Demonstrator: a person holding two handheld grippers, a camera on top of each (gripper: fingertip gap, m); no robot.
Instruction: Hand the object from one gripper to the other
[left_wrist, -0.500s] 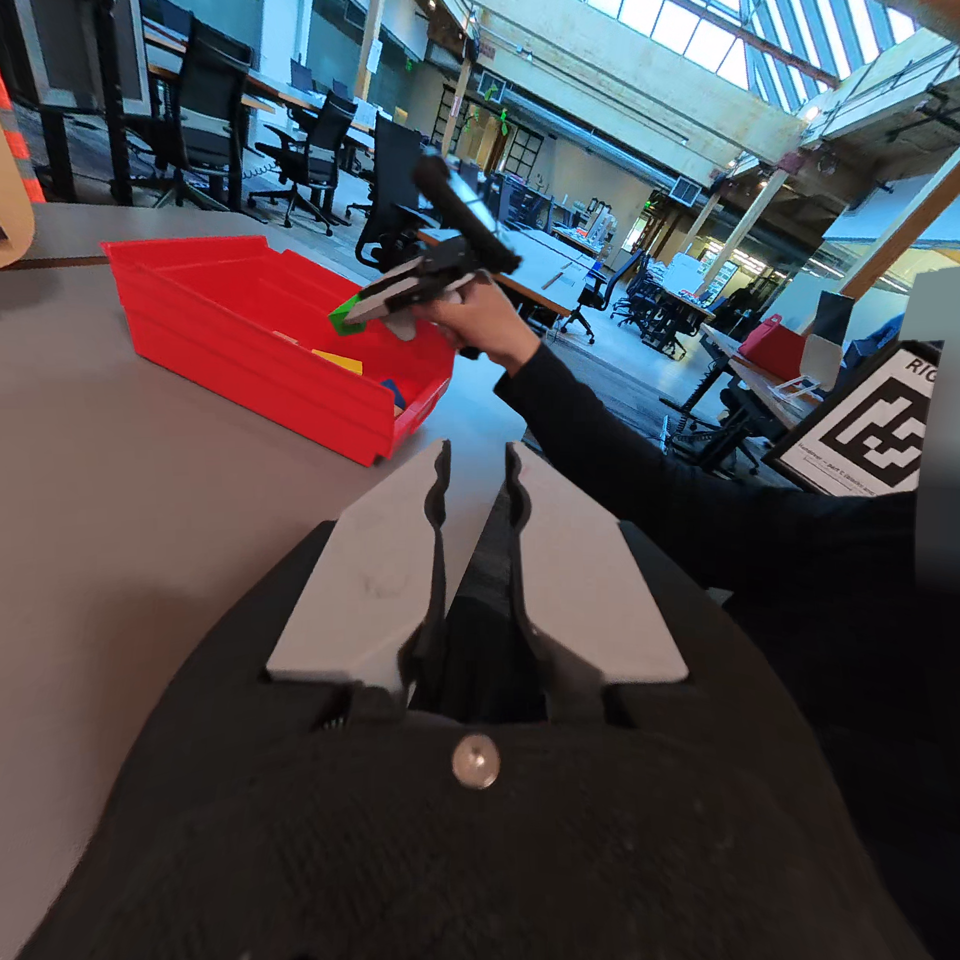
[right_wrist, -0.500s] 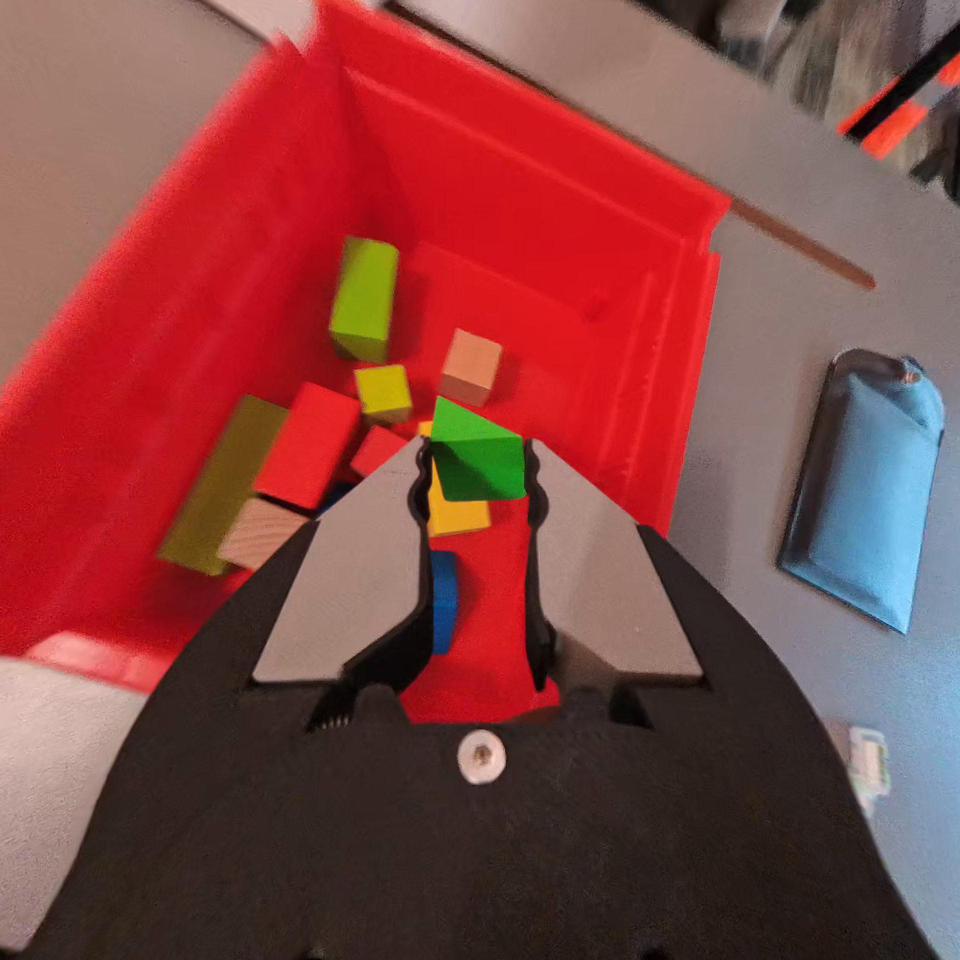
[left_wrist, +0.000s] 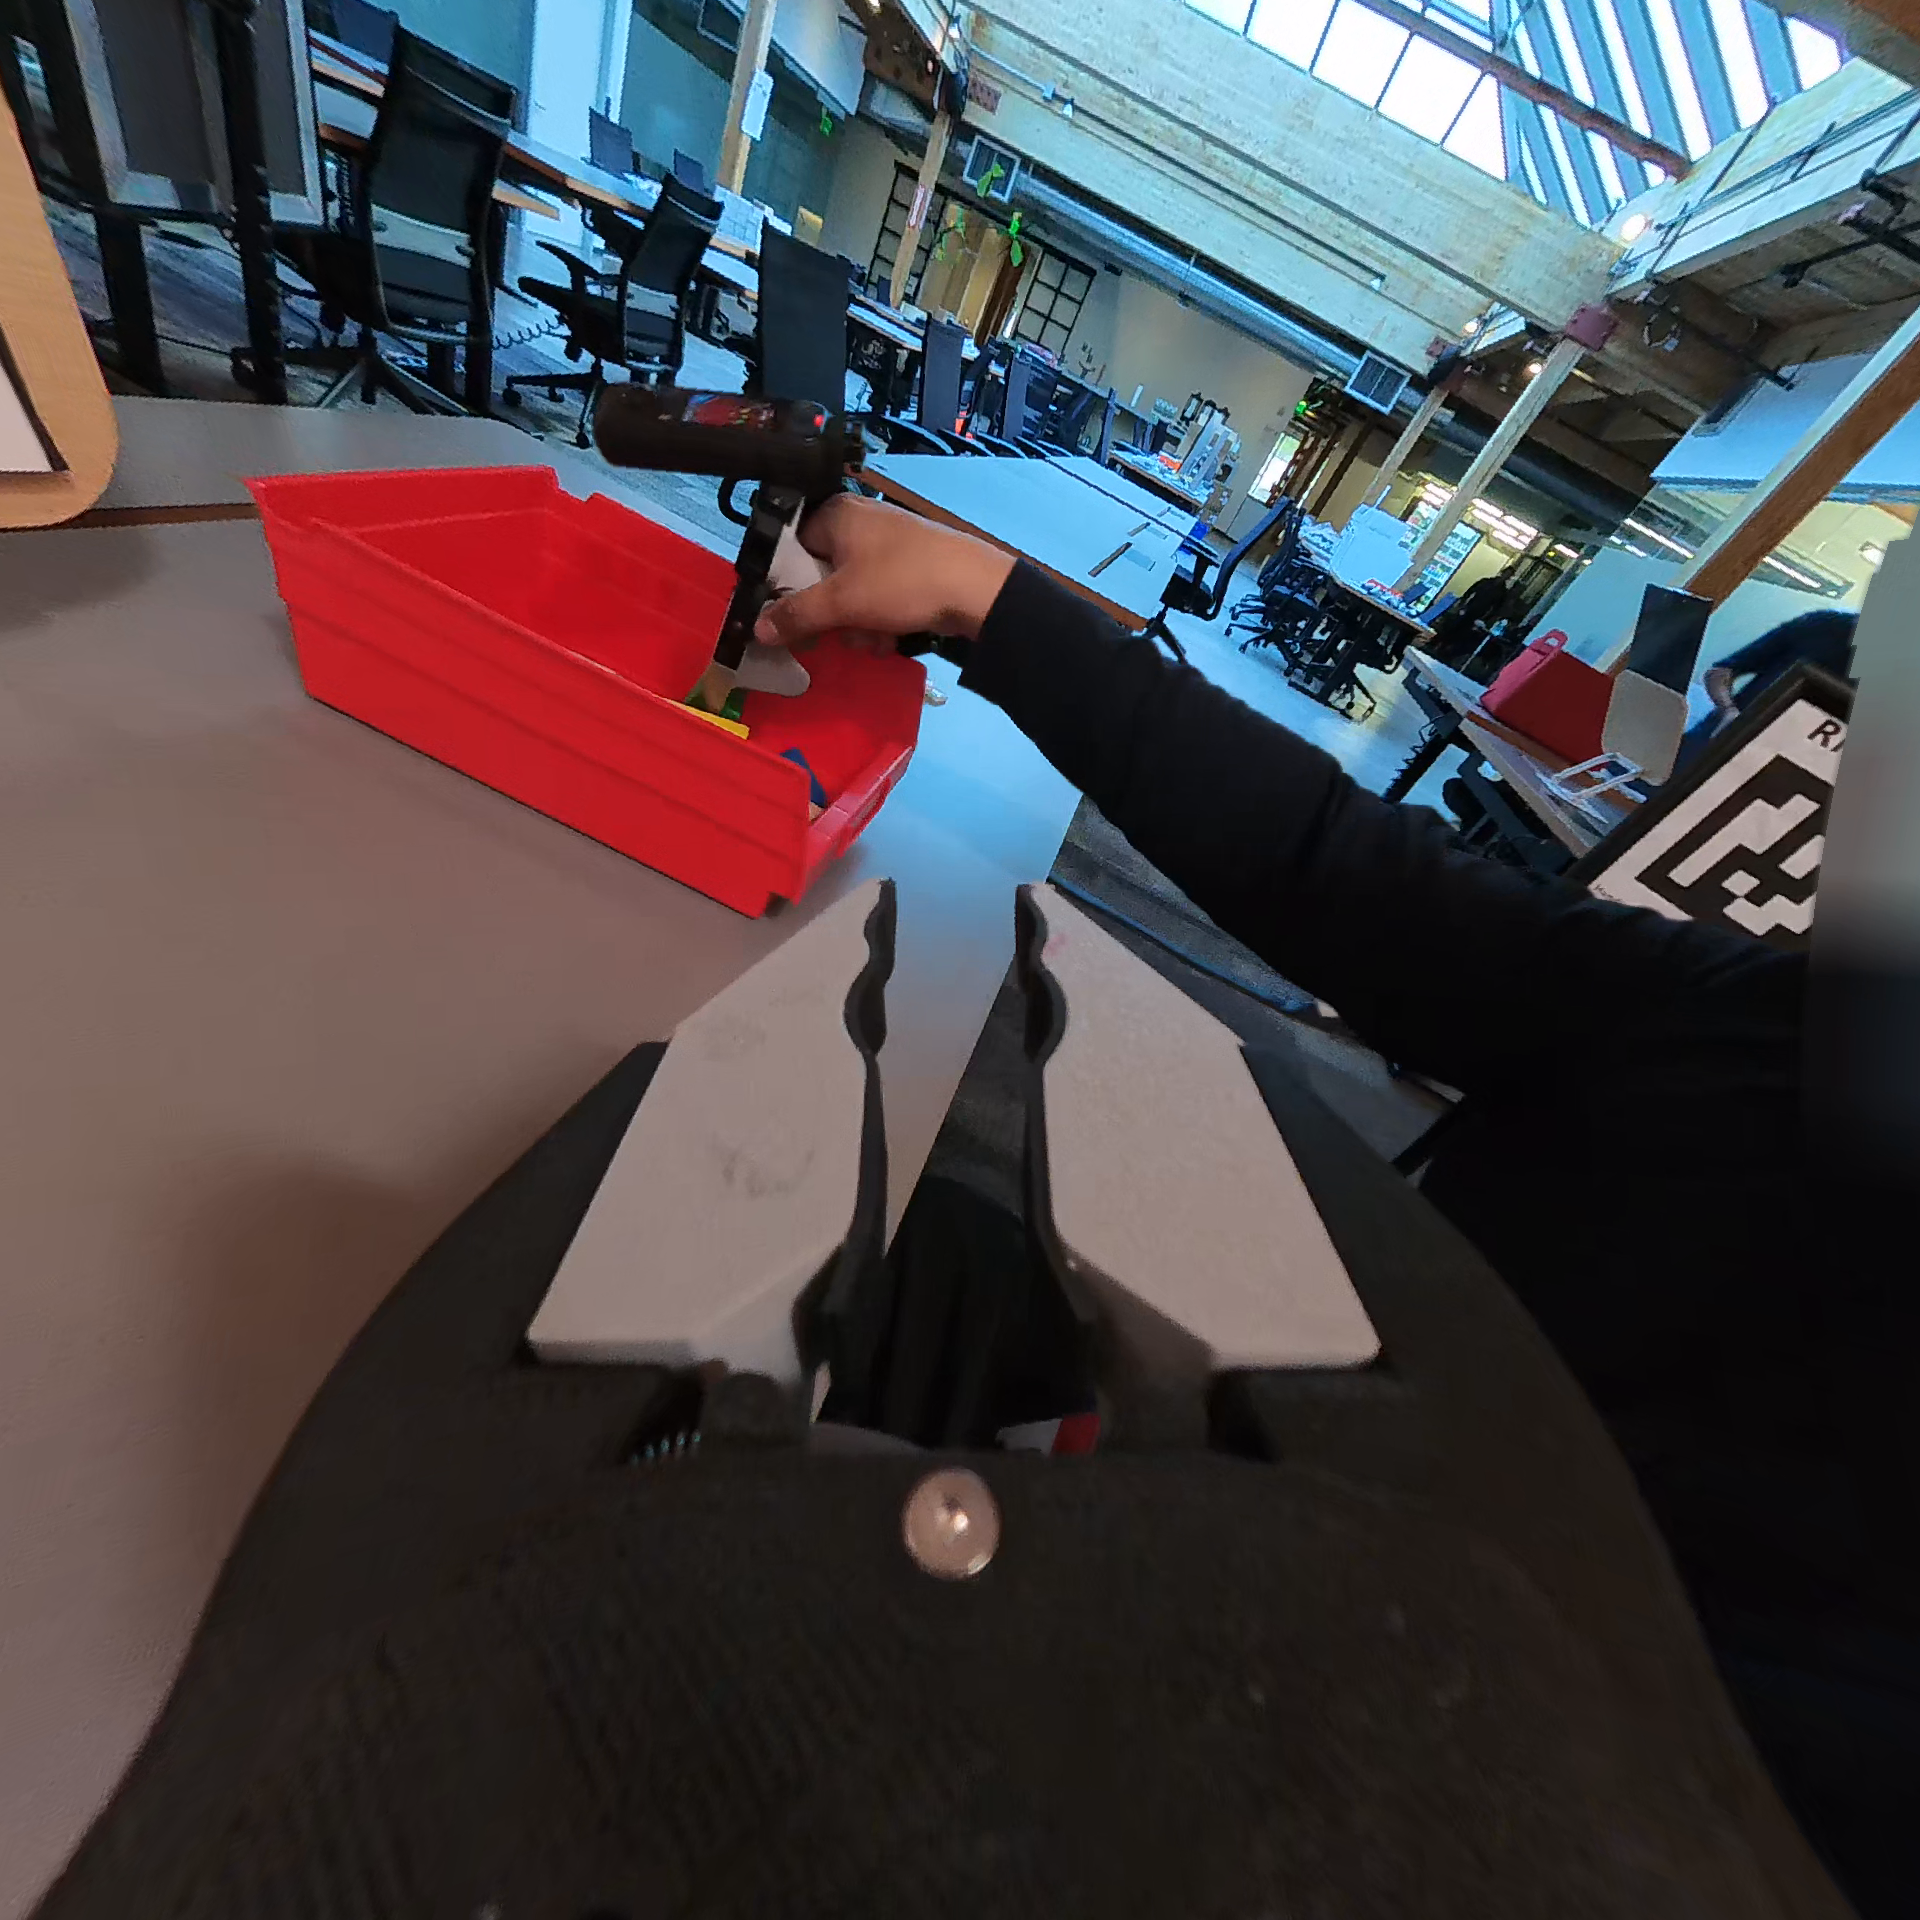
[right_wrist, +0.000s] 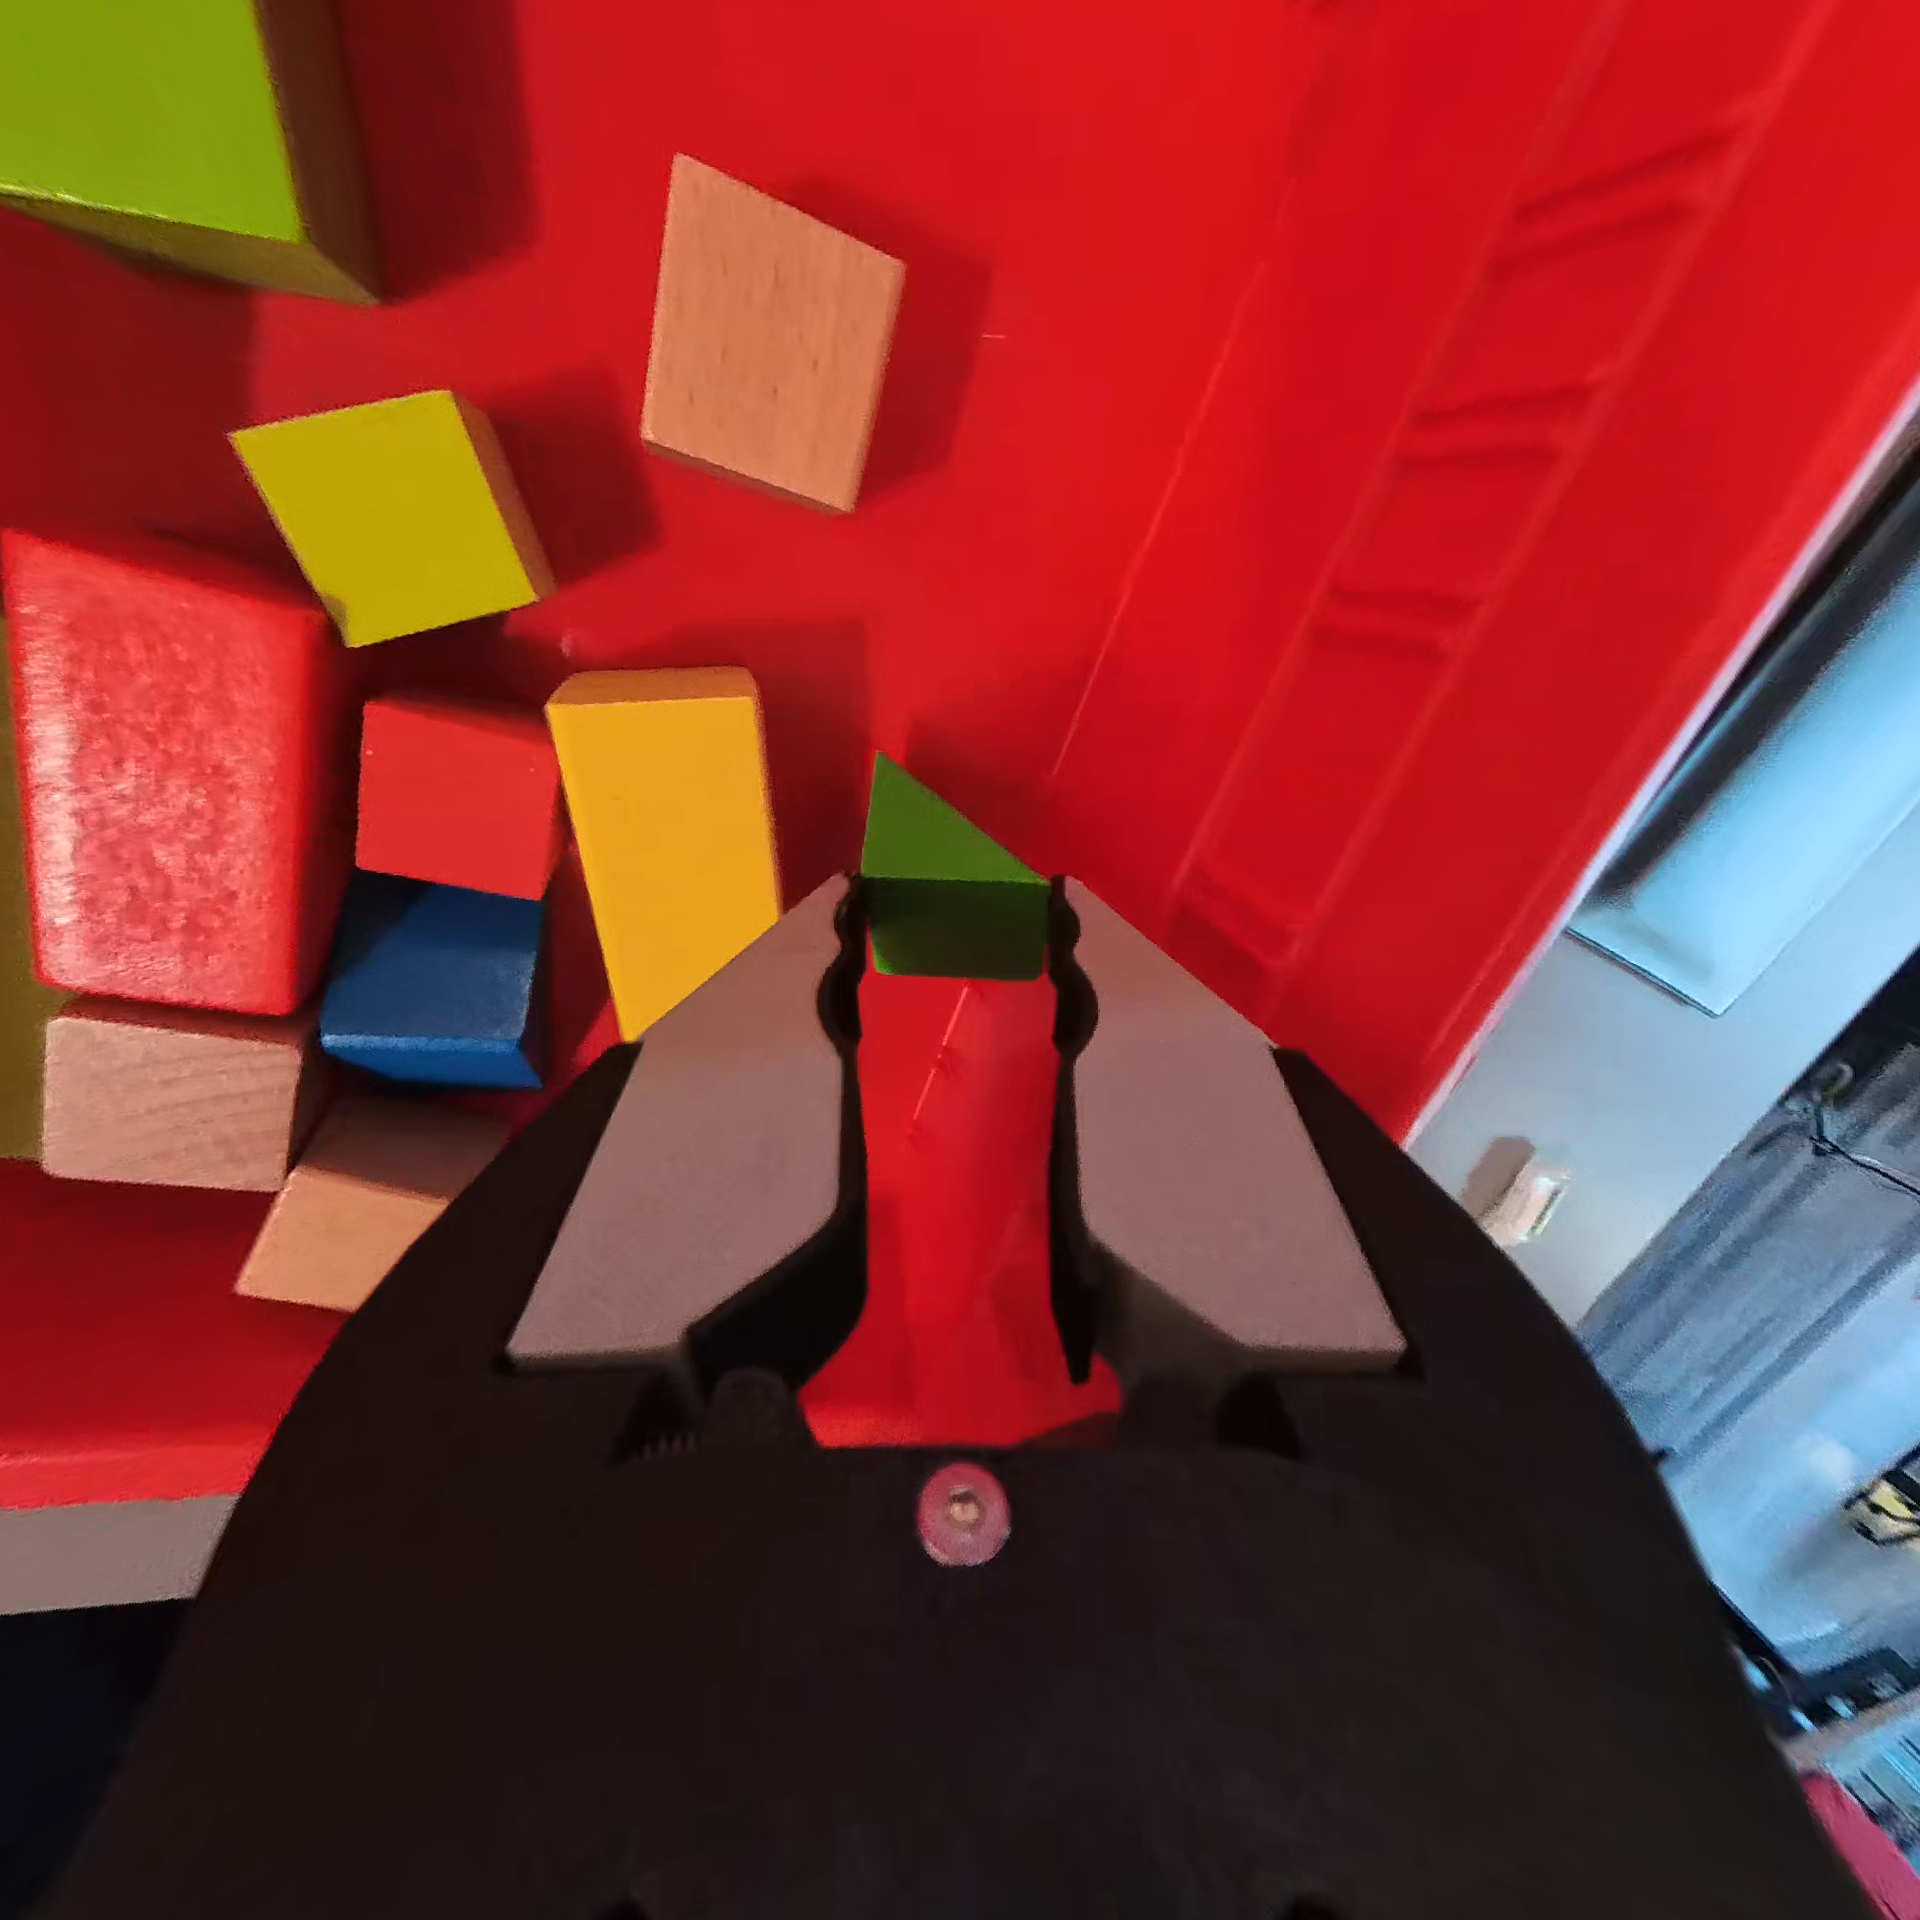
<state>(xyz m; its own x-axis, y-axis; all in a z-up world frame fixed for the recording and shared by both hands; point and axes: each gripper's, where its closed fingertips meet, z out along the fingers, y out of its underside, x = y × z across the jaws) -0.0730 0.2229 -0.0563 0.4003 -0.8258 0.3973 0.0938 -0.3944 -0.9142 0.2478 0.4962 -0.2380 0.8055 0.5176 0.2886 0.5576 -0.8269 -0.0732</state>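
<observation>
My right gripper (right_wrist: 951, 920) is shut on a green wedge-shaped block (right_wrist: 940, 883) and holds it low inside the red bin (right_wrist: 1351, 468), close to the bin's floor and beside a yellow block (right_wrist: 670, 831). In the left wrist view the right gripper (left_wrist: 740, 681) points steeply down into the red bin (left_wrist: 520, 717), held by a hand in a dark sleeve; only a sliver of green shows at its tips. My left gripper (left_wrist: 951, 904) is open and empty, over the grey table (left_wrist: 260, 1039) in front of the bin and well apart from it.
Several loose wooden blocks lie in the bin: red (right_wrist: 166, 769), blue (right_wrist: 436, 987), lime (right_wrist: 395, 509) and plain wood (right_wrist: 769, 332). A board with a black-and-white marker (left_wrist: 1745, 842) stands at the right. The table's edge runs just right of the bin. Tip to tip, the grippers are about 45 cm apart.
The right gripper has tipped downward and dropped into the bin with the green block still in it. The left gripper has hardly moved.
</observation>
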